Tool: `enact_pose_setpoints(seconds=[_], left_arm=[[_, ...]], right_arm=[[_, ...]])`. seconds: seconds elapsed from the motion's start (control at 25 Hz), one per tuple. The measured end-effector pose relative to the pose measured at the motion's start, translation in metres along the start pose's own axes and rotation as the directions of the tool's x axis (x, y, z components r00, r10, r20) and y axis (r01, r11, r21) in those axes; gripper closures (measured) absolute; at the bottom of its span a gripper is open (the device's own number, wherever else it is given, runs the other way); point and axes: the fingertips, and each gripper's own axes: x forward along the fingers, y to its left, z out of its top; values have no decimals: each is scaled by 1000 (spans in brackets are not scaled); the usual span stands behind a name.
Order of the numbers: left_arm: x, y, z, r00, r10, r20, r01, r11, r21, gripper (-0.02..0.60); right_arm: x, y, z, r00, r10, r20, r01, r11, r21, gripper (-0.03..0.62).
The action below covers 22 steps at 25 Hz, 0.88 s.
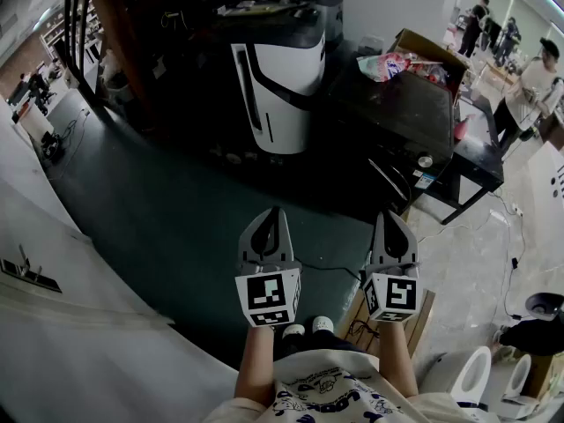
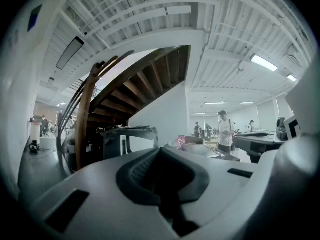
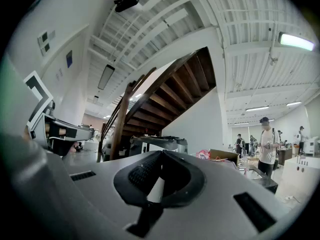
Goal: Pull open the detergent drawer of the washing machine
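A white and black washing machine [image 1: 275, 77] stands on the dark floor ahead of me, well beyond both grippers; I cannot make out its detergent drawer. It also shows far off past the jaws as the machine [image 2: 127, 134] in the left gripper view and the machine [image 3: 161, 143] in the right gripper view. My left gripper [image 1: 273, 211] [image 2: 160, 151] is held level and shut, with nothing in it. Beside it, my right gripper [image 1: 389, 216] [image 3: 161, 154] is also level, its jaws meeting at a point and holding nothing.
A wooden staircase [image 1: 106, 25] rises at the back left. Right of the machine stands a dark table [image 1: 414, 113] with a cardboard box [image 1: 432, 49] and a pink bag [image 1: 383, 64]. A person [image 1: 536, 86] stands far right. A white panel [image 1: 53, 324] lies at left.
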Motion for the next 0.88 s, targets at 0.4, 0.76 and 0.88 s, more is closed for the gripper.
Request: enact_pose_setpoints(seconds=[0.4,0.76,0.88], left_arm=[[7,-4,-4,1000,11,-5,-10,1000,10,568],[19,-21,-7,999,46,2,-46,999,-4,568],[21,-33,-9,999,50,12,-50,999,-14,568]], right_arm=[[5,-7,-5,1000,8,-1,-8,1000,6,585],[11,-31,-12,1000,29,0,-29,1000,5,585],[11,-43,-16,999,40,2,-40,999,2,584]])
